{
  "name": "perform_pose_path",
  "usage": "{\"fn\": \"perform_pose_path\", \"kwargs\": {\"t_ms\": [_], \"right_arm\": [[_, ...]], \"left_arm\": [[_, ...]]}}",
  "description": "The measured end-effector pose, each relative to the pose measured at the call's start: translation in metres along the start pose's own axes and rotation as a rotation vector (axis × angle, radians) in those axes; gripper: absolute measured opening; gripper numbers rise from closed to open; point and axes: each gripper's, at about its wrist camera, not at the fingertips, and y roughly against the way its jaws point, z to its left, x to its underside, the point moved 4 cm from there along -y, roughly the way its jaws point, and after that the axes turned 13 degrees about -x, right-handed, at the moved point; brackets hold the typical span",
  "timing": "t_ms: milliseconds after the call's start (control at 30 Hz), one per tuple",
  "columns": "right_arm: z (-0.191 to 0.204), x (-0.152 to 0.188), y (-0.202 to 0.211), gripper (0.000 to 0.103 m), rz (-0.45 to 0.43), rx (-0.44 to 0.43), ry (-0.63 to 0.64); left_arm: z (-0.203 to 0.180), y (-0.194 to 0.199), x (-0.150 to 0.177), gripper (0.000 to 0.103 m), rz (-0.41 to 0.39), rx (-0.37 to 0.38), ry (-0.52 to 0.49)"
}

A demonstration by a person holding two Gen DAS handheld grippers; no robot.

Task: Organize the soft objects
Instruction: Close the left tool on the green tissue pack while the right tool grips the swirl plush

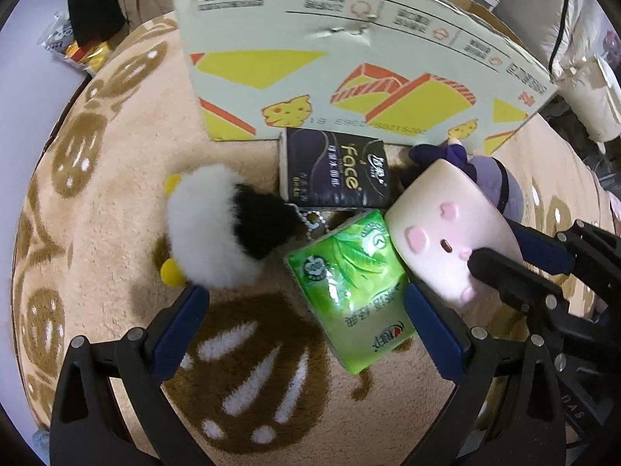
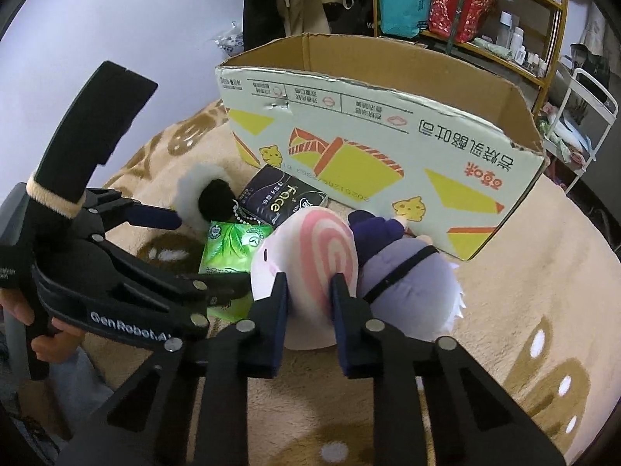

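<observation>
My right gripper [image 2: 308, 291] is shut on a pink-and-white pig-face squishy toy [image 2: 310, 248], squeezing its near end; the toy also shows in the left wrist view [image 1: 446, 233], tilted. My left gripper [image 1: 302, 303] is open, its fingers either side of a green tissue pack [image 1: 349, 291] that lies on the rug, without touching it. A black-and-white fluffy keychain plush [image 1: 221, 229], a dark "Face" tissue pack [image 1: 333, 171] and a purple-grey doll [image 2: 407, 283] lie in front of an open cardboard box [image 2: 388, 147].
Everything rests on a beige round rug with brown paw prints [image 1: 252, 369]. Behind the box stand shelves with bags [image 2: 458, 4] and a white rack [image 2: 590, 116]. Snack bags [image 1: 77, 50] lie at the rug's far left edge.
</observation>
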Motion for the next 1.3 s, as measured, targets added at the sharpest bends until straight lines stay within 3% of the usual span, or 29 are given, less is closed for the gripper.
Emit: {"fn": "perform_pose_path", "kwargs": {"t_ms": [400,933,1033,1100,1300], "right_arm": [[-0.015,-0.004,0.007,0.02,-0.032,-0.076,-0.118],[-0.022,-0.004,0.011,0.02,-0.046,-0.078,-0.159],[-0.022,-0.003,0.011,0.02,-0.047,-0.078,-0.162],[-0.022,-0.002,0.012,0.02,-0.047,-0.081,-0.167],[-0.02,-0.003,0.024,0.019,-0.086,-0.07,-0.172]], "left_arm": [[-0.023,-0.003,0.003,0.099,0.006,0.012,-0.026],[-0.062,0.009,0.01,0.095,-0.026,-0.041,-0.075],[-0.065,0.007,0.012,0.083,-0.021,-0.076,-0.078],[-0.068,0.01,0.014,0.068,-0.037,-0.089,-0.079],[-0.065,0.024,0.017,0.062,-0.066,-0.076,-0.037]]}}
